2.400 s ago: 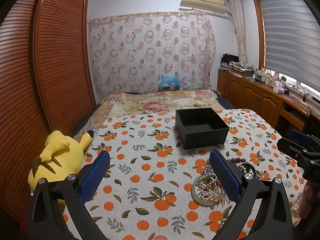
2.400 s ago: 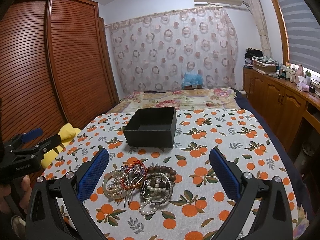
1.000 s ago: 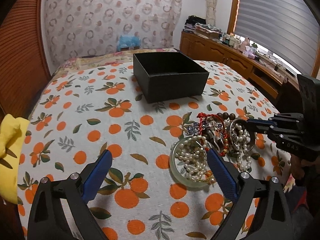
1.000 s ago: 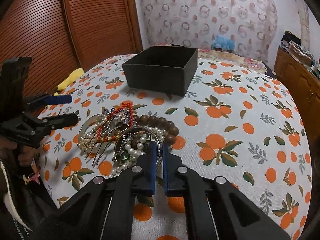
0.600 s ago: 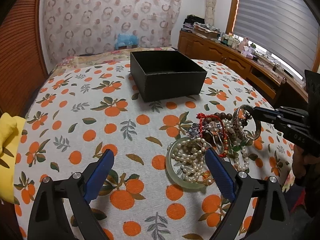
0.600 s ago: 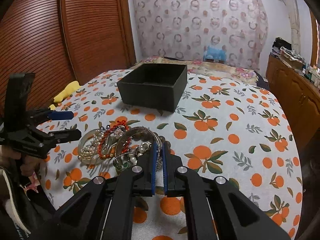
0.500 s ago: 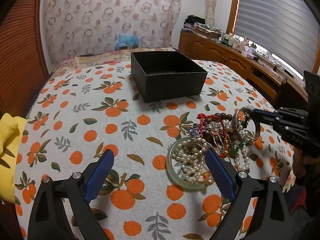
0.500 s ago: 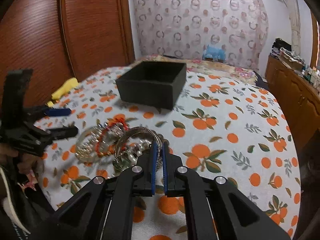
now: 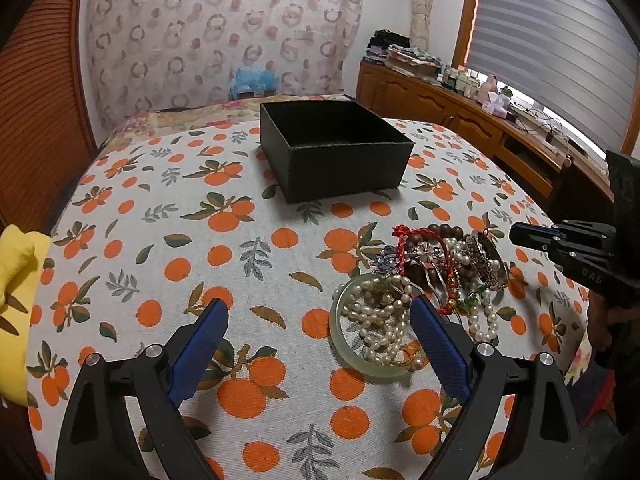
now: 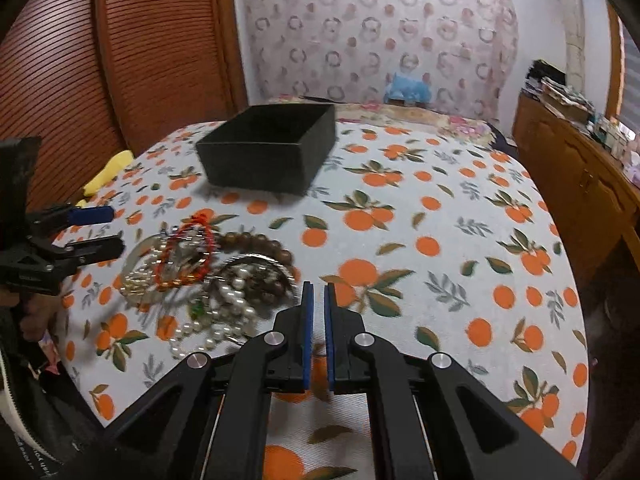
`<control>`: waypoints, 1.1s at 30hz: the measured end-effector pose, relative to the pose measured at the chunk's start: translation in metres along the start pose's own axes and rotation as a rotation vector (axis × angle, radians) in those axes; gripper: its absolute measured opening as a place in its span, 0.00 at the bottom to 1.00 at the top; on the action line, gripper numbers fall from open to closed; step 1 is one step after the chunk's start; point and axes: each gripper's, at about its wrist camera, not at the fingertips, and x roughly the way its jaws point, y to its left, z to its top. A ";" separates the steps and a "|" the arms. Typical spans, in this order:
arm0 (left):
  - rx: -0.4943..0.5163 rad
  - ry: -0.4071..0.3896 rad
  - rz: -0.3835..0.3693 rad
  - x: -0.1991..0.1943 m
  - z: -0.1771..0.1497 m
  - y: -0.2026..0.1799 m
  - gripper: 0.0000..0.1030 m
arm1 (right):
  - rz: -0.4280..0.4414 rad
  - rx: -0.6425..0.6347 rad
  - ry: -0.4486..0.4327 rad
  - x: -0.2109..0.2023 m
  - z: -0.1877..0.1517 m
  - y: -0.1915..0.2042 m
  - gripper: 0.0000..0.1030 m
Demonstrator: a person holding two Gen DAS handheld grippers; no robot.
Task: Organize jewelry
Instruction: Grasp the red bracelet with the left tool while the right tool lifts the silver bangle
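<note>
- Left wrist view: one black box [image 9: 336, 152] stands open-topped on the orange-print cloth [image 9: 168, 240]; what shows of its inside holds nothing.
- One jewelry pile [image 9: 432, 276] lies nearer than the box and well apart from it: a pale green bangle [image 9: 348, 344] with pearl strands [image 9: 380, 320] inside its ring, a red cord bracelet [image 9: 408, 236], and a silver bangle [image 9: 484, 260].
- The left gripper [image 9: 320, 340] is spread wide and empty, its right pad just beside the green bangle.
- The right gripper [image 9: 520, 236] points in near the pile's right edge.
- Bare cloth lies left of the pile.
- Right wrist view: the box [image 10: 272, 152] is beyond the pile [image 10: 200, 276], which is blurred; one brown bead bracelet [image 10: 256, 244] shows.
- The right gripper [image 10: 316, 300] is nearly closed, a thin gap between pads, gripping nothing, just right of the pile.
- Open cloth spreads rightward to the edge.
</note>
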 end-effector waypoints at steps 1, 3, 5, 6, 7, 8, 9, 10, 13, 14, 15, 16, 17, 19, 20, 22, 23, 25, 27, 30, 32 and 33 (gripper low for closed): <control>0.000 0.001 0.000 0.000 0.000 0.000 0.86 | 0.006 -0.004 0.012 0.003 0.000 0.002 0.06; 0.000 0.001 0.000 0.001 -0.001 -0.001 0.86 | 0.017 0.000 0.037 0.009 -0.002 0.004 0.06; 0.001 0.001 -0.002 0.001 -0.002 -0.001 0.86 | 0.031 0.010 0.062 0.015 -0.005 0.003 0.06; 0.001 0.001 -0.002 0.002 -0.002 -0.002 0.86 | 0.038 0.018 0.077 0.019 -0.006 0.003 0.08; 0.002 0.002 -0.003 0.003 -0.003 -0.002 0.86 | 0.044 0.022 0.086 0.022 -0.007 0.003 0.10; 0.001 0.003 -0.005 0.004 -0.003 -0.002 0.86 | 0.053 0.028 0.088 0.025 -0.007 0.002 0.16; 0.000 0.005 -0.008 0.004 -0.003 -0.002 0.86 | 0.054 0.031 0.088 0.026 -0.006 0.001 0.16; 0.001 0.007 -0.010 0.006 -0.002 -0.002 0.86 | 0.057 0.032 0.092 0.026 -0.005 0.001 0.16; 0.013 0.011 -0.024 0.009 0.000 -0.005 0.86 | 0.055 0.012 0.069 0.021 -0.001 0.003 0.04; 0.016 0.013 -0.028 0.010 0.002 -0.006 0.86 | 0.047 0.009 0.055 0.017 0.000 0.003 0.04; 0.023 0.016 -0.033 0.011 0.003 -0.008 0.86 | 0.035 0.010 0.038 0.013 0.002 0.003 0.04; 0.029 0.018 -0.036 0.012 0.004 -0.009 0.80 | 0.024 0.013 0.022 0.009 0.004 0.001 0.04; 0.035 0.022 -0.041 0.013 0.006 -0.011 0.78 | 0.016 0.016 0.008 0.006 0.006 0.000 0.04; 0.046 0.027 -0.059 0.016 0.009 -0.016 0.71 | 0.007 0.021 -0.021 -0.002 0.009 -0.003 0.04; 0.052 0.028 -0.068 0.017 0.010 -0.018 0.69 | 0.004 0.022 -0.029 -0.005 0.011 -0.003 0.04; 0.063 0.034 -0.083 0.019 0.013 -0.022 0.60 | 0.002 0.020 -0.040 -0.009 0.013 -0.005 0.04; 0.068 0.038 -0.093 0.021 0.015 -0.025 0.58 | -0.001 0.020 -0.046 -0.011 0.015 -0.005 0.04; 0.073 0.038 -0.098 0.024 0.019 -0.028 0.51 | 0.000 0.019 -0.053 -0.014 0.017 -0.006 0.04; 0.076 0.041 -0.109 0.026 0.023 -0.030 0.45 | -0.001 0.017 -0.065 -0.018 0.019 -0.005 0.04; 0.078 0.037 -0.128 0.026 0.030 -0.032 0.39 | -0.012 0.012 -0.083 -0.022 0.022 -0.005 0.04; 0.081 0.036 -0.138 0.028 0.034 -0.034 0.39 | -0.052 -0.025 -0.087 -0.021 0.021 -0.002 0.04; 0.082 0.038 -0.142 0.029 0.036 -0.035 0.39 | -0.062 -0.034 -0.082 -0.019 0.021 -0.001 0.04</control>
